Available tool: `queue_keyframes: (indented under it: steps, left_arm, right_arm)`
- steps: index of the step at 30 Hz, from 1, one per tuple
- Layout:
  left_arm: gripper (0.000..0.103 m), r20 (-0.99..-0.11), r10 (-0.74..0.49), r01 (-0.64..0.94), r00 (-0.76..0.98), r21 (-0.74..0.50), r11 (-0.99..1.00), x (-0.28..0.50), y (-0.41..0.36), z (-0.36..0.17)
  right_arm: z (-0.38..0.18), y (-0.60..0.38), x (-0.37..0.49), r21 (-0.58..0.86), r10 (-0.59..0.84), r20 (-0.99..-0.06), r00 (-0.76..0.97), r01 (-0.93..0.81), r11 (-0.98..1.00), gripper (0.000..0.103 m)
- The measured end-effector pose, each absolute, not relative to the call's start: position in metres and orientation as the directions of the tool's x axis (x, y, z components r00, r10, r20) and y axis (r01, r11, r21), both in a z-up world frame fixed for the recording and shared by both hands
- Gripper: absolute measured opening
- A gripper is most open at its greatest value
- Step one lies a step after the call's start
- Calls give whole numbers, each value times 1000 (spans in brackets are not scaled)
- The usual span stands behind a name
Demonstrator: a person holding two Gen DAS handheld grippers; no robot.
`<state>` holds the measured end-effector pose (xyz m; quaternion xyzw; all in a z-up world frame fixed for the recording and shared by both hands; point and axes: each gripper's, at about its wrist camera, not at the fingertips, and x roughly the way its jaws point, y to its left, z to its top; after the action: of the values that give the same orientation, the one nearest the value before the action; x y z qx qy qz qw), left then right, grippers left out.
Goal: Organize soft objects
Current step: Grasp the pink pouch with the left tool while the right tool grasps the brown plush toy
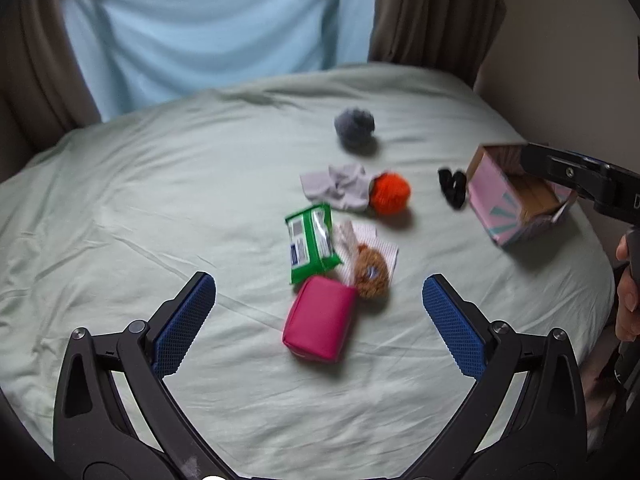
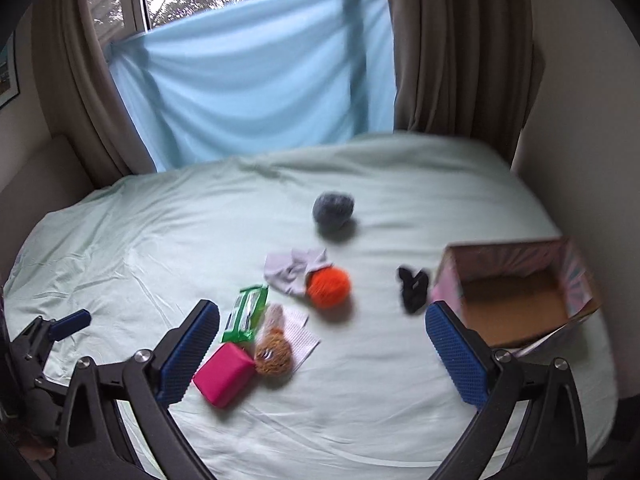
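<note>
The left hand-held gripper [image 1: 319, 322] tilts downward, its jaws spread wide with nothing between the blue pads. The right hand-held gripper [image 2: 322, 350] does likewise, empty. In the left wrist view a hand [image 1: 628, 292] grips the right tool's handle at three o'clock.

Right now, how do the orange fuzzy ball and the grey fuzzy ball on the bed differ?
The orange fuzzy ball is bright and touches the crumpled pale cloth; the grey fuzzy ball is dull and lies alone, farther toward the window. Both are round, similar in size, and rest outside the open cardboard box.
</note>
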<state>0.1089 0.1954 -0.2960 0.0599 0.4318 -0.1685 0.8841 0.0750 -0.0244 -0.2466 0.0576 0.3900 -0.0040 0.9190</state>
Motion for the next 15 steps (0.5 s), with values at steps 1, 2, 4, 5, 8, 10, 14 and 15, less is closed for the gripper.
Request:
queue_keyframes:
  steps: [1,2,4,5,8,10,14,15]
  left_arm:
    - [103,-795,-254,361,550,-47,931,114,196,-312]
    - [103,-805,-261,371,533,-55,927,117,197,-327]
    - [102,-829,-271,388,490,-72,919,126,196,-358]
    - [102,-837,-277,395,472,-80,915,129,196,-372]
    - [101,-856,-286,415,431,-94,905,136,193,-411]
    - [97,-863,-287,425,415,-95,900,140,189,-432]
    - [95,-868,-298,433,396,-109,895,147,186,-459]
    - [95,-869,-301,436,394,-111,893,148,185,-464]
  right_arm:
    - [-260,-21,80,118,54,-726,686,47,992,96]
    - [-275,-16,85,128,63,-735,675,47,991,94]
    - [-305,-10,95,147,80,-750,656,49,988,89]
    - [-319,-8,100,152,85,-756,648,49,987,87]
    - [-356,1,111,161,97,-770,630,44,986,86]
    - [-382,7,120,174,118,-779,616,32,984,83]
    - [-421,13,134,211,159,-787,596,17,977,74]
    - [-429,15,136,224,172,-785,595,14,974,73]
